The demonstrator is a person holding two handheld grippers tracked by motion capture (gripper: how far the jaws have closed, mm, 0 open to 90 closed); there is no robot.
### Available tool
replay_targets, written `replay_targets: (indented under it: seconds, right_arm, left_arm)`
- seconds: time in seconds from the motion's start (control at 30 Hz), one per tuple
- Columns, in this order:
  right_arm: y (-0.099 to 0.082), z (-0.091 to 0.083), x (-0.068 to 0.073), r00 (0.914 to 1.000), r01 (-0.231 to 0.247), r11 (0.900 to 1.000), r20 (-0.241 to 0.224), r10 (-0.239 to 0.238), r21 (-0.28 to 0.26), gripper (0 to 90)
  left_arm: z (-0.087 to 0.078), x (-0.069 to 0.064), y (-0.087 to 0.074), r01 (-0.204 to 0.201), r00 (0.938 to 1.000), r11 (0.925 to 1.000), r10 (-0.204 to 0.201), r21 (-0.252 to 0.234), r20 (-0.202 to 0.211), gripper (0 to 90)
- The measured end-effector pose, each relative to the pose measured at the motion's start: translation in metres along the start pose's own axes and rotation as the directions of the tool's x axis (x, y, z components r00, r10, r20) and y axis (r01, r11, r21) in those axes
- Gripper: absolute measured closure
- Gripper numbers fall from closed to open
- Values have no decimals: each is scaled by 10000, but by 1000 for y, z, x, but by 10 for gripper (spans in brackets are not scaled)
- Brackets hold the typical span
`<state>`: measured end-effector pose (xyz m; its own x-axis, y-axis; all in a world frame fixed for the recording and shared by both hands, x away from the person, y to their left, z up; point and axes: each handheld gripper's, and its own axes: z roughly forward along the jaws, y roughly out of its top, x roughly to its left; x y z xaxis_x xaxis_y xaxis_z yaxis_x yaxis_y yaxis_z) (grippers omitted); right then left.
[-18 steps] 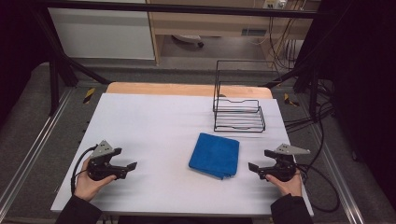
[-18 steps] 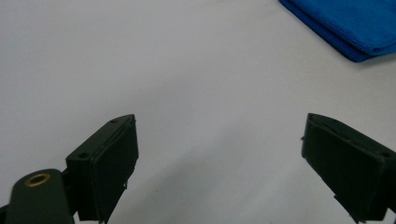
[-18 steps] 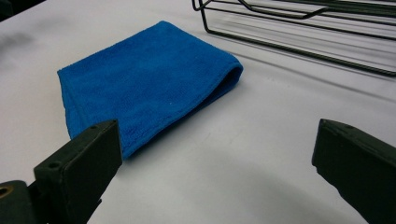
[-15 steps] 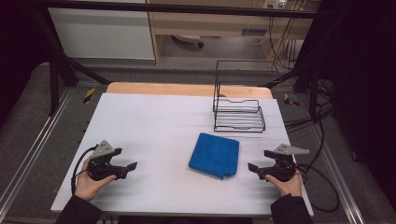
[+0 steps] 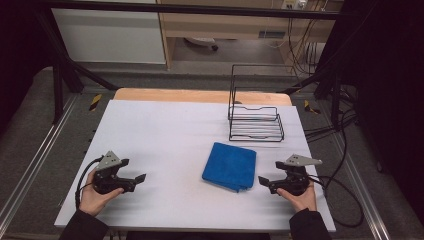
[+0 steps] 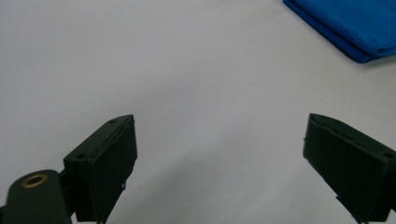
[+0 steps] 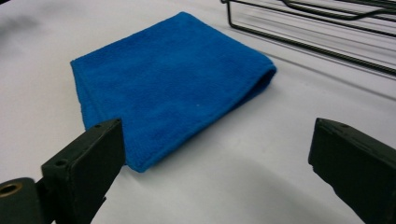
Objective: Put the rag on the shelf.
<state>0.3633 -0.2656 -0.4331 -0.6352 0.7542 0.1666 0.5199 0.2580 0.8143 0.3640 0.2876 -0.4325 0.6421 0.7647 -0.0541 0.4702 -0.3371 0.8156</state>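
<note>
A folded blue cloth (image 5: 230, 166) was laid flat on the white table (image 5: 165, 130), a little right of the middle and towards the near edge, with a black wire rack (image 5: 255, 122) set just beyond it (near, but apart from it). The left gripper (image 5: 134, 176) was held low over the table at the near left, well apart from the cloth, its jaws spread wide with nothing between them; in the left gripper view only bare table was seen between the jaws, and a corner of the cloth (image 6: 355, 28) was seen farther off at the upper right. The right gripper (image 5: 265, 181) was held at the near right, just beside the cloth's right edge and pointed at it, its jaws likewise spread wide and empty. In the right gripper view the cloth (image 7: 173, 79) was seen ahead of the jaws, nearer the left one, untouched by either, and the rack's lower wires (image 7: 317, 28) were seen behind it.
</note>
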Motion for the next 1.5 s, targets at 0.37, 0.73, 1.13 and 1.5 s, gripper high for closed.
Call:
replay_targets:
  seconds: [0.37,0.73,1.13,1.5]
  right_arm:
    - [9,18,27,9960,787,9955,-477,-762,536,185]
    - [11,43,55,9735,2036,9684,-1345,-1847,1441,421]
    - [9,60,66,9471,3192,9240,-1054,-3032,2103,578]
    - [12,62,61,9398,3418,9130,-837,-3314,2229,782]
  left_arm:
    - [-1,1,0,64,9999,10000,-64,-11,-113,90]
    - [-2,2,0,122,9998,9999,-122,-39,-174,83]
    - [-2,2,-1,186,9997,9998,-187,-33,-172,83]
    - [-2,3,-2,242,9996,9997,-241,25,-157,87]
